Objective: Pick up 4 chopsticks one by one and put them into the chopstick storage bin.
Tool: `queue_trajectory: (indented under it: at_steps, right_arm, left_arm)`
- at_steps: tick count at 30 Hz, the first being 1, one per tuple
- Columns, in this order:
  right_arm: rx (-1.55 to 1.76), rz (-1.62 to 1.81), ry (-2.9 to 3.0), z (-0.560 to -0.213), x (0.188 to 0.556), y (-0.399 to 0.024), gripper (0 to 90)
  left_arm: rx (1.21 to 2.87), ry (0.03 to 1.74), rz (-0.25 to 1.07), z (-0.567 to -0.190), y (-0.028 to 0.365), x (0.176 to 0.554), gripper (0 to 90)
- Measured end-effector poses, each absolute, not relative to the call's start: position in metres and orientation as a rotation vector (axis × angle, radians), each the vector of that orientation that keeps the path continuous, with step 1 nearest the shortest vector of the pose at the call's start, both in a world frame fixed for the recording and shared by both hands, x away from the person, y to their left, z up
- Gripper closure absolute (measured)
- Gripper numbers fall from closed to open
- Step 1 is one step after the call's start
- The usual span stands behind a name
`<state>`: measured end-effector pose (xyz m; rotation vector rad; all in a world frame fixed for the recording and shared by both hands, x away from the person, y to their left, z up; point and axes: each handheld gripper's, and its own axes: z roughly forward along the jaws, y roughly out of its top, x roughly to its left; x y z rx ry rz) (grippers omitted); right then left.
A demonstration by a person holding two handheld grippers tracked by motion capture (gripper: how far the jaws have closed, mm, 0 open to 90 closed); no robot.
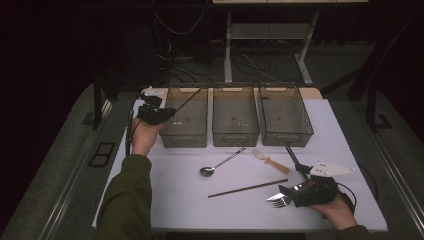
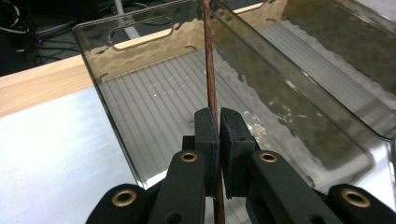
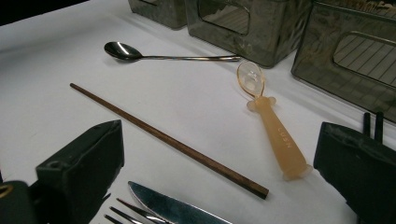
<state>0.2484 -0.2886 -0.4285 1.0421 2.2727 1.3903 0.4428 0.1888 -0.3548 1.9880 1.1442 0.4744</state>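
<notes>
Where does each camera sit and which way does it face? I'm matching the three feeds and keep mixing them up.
High view: above the person's side, looking forward and down at the table; both forearms, left gripper and right gripper show.
Left gripper view: rides the left gripper, looking along shut jaws pinching a held chopstick over the left bin.
Right gripper view: rides the right gripper, low over the table, open jaws framing the loose chopstick, metal spoon and plastic spoon.
Shared: high and right gripper views both show that loose chopstick.

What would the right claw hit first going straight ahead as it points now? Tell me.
Probably the wooden chopstick lying crosswise just ahead of the open right claw. Past it lie the orange plastic spoon and the bins, though depth is hard to judge.
</notes>
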Motion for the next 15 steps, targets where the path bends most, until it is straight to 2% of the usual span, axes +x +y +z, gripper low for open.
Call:
queue_trajectory:
  at_steps: [7, 15]
  right_arm:
    - [1.045, 1.397, 2.269, -0.428, 0.248, -0.289, 2.0]
    - [1.040, 1.400, 2.263, -0.427, 0.248, -0.290, 2.1]
  left_arm:
    - [1.996, 1.208, 0.451, -0.366, 0.188, 0.452, 86.0]
    - [2.082, 1.220, 0.450, -0.375, 0.178, 0.456, 86.0]
